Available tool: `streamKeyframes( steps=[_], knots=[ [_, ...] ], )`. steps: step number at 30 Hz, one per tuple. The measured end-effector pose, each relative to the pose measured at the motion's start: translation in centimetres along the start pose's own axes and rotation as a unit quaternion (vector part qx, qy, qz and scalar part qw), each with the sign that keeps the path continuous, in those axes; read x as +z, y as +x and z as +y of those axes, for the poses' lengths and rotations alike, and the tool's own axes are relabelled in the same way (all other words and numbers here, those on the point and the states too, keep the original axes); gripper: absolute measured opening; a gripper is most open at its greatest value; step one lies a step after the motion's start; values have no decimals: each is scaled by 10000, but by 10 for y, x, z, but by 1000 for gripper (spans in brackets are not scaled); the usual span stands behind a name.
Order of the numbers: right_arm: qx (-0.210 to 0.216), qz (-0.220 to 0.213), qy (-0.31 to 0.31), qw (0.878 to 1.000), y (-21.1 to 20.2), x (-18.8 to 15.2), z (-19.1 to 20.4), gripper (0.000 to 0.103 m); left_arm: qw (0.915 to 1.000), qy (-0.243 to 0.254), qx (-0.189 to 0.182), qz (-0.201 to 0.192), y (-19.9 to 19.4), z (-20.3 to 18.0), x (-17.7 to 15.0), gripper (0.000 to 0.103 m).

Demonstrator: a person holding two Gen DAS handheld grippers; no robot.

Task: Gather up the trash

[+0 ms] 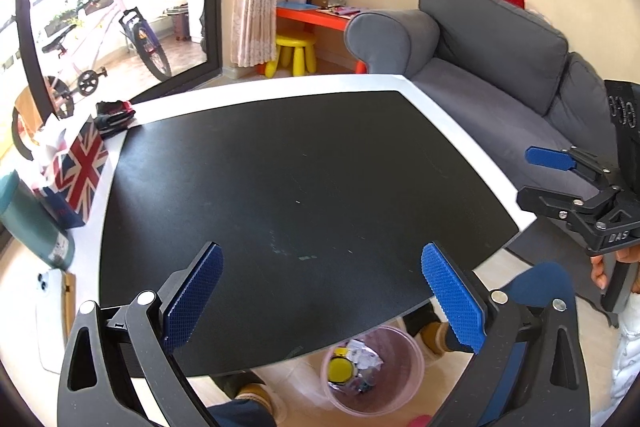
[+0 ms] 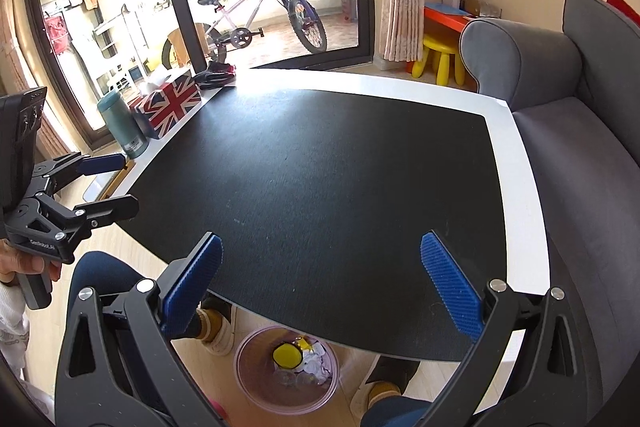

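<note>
- Left gripper (image 1: 322, 301): jaws wide apart, nothing between the blue pads; hovers above near edge of table; also seen from the side in right wrist view, jaws likewise spread.
- Right gripper (image 2: 320, 291): jaws wide apart, empty; hovers over near-right part of table; visible at right margin of left wrist view, held by a hand (image 1: 600, 269).
- Table (image 1: 448, 115): white rim w/ black mat (image 1: 304, 187) covering most of top; no trash visible on mat in either view.
- Trash bin (image 1: 412, 383): pink translucent, on floor under near table edge, betw. the person's feet; holds crumpled paper (image 2: 316, 361) and a yellow round item (image 1: 339, 370); contents sit low, room left.
- Non-trash, far-left rim: flag-print tissue box (image 2: 170, 105), green tumbler (image 2: 120, 125), phone (image 1: 50, 311), dark bundle (image 2: 214, 73); well apart from the bin.
- Judgement: collection looks done, or nearly; the trash seen is already in the bin.
- Step in hand, to do it well: scan mat and rim for small scraps before finishing; keep both jaws open and clear of each other; leave box, tumbler, phone untouched; if a scrap turns up, pinch it flat at mat level, carry over the near edge, release only once directly above the bin mouth.
- Risk: bin partly hidden under tabletop; a drop made too early lands on floor or feet.
</note>
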State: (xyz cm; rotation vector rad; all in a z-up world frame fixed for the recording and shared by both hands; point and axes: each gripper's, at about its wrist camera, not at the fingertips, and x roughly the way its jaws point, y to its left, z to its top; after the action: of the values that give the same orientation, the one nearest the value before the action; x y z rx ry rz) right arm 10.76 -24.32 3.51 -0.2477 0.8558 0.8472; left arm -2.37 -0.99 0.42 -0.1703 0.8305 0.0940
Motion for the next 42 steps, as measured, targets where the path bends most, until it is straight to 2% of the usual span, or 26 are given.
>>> streamKeyframes(
  steps=[6, 13, 17, 20, 24, 42],
  knots=[
    [26, 57, 21, 10000, 13, 7, -5, 98, 9998, -27, 112, 168, 16, 6, 6, 96],
    [72, 116, 25, 9999, 22, 9, -8, 98, 9993, -134, -108, 345, 29, 13, 6, 97],
    [72, 131, 13, 9999, 26, 11, -7, 98, 9995, -25, 244, 199, 26, 11, 6, 97],
    [61, 149, 4, 9999, 27, 12, -7, 98, 9992, -57, 360, 173, 26, 12, 8, 97],
    [64, 169, 25, 9998, 29, 11, -8, 98, 9995, -188, 162, 203, 27, 16, 10, 97],
    [50, 169, 5, 9998, 31, 13, -10, 98, 9997, -166, 115, 135, 25, 14, 13, 97]
  ],
)
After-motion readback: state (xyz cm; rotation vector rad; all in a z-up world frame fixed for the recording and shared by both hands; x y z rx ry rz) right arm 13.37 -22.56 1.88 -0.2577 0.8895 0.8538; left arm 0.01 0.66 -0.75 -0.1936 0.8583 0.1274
